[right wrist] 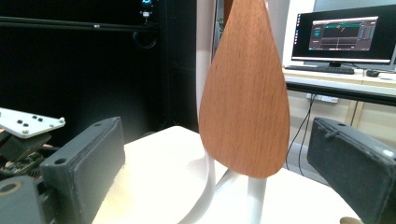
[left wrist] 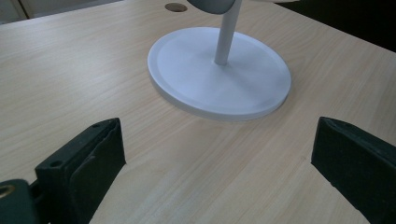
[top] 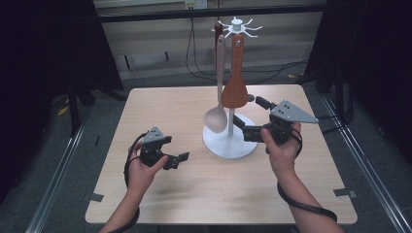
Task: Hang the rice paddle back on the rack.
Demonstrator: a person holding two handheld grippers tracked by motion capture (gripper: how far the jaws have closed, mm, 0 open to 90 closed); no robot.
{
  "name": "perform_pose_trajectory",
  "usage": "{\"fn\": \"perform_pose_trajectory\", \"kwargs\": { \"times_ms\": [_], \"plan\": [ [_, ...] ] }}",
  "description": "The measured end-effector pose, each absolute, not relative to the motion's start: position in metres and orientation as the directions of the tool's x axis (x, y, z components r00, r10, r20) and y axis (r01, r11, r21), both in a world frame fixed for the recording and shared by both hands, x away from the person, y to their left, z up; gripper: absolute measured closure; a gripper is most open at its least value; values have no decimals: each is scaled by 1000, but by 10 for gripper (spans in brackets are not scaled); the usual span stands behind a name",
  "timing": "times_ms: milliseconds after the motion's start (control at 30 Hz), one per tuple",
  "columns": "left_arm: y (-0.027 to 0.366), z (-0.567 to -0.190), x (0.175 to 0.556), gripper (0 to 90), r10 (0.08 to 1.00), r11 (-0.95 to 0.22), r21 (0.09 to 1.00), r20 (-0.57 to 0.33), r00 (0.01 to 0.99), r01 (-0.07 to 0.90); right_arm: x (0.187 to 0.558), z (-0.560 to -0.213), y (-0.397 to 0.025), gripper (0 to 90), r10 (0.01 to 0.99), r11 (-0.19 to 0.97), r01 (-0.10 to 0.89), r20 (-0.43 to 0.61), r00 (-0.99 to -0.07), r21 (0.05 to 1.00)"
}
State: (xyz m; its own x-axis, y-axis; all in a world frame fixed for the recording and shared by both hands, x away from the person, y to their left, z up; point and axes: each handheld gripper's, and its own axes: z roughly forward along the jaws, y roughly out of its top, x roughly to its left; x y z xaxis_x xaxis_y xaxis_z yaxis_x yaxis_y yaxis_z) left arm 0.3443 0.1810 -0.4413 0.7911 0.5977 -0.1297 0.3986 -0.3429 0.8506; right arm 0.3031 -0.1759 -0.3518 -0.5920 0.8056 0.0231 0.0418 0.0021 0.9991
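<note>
Right gripper (top: 251,115), held in the person's right hand, sits beside a white utensil stand (top: 230,141) near the middle of a light wooden table (top: 160,104), its jaws spread wide and holding nothing. A reddish-brown wooden spatula (top: 235,77) hangs by its handle from the hooks at the top of the stand, next to a pale spoon (top: 217,114) and a darker utensil behind them. In the right gripper view the spatula's broad blade (right wrist: 245,107) hangs between the two open jaws, apart from both, with the stand's post just behind it. Left gripper (top: 172,150), in the person's left hand, rests low over the table to the left of the stand, also wide open and empty; in its own view the stand's round base (left wrist: 219,74) lies just ahead on the tabletop. The step in hand looks like the approach to grasp the spatula, with nothing closed on it yet. The next move probably calls for closing the right jaws squarely on the blade, or a little higher on the handle, then lifting upward so the handle's hole clears its hook without rocking the stand or knocking the spoon.
</note>
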Motion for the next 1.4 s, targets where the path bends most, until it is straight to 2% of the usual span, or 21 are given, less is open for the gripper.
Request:
{"fn": "perform_pose_trajectory", "kwargs": {
  "times_ms": [1400],
  "plan": [
    [178, -441, 343, 21, 586, -342, 854, -132, 800, 392, 283, -400, -197, 34, 765, 114, 99, -24, -643, 989]
  ]
}}
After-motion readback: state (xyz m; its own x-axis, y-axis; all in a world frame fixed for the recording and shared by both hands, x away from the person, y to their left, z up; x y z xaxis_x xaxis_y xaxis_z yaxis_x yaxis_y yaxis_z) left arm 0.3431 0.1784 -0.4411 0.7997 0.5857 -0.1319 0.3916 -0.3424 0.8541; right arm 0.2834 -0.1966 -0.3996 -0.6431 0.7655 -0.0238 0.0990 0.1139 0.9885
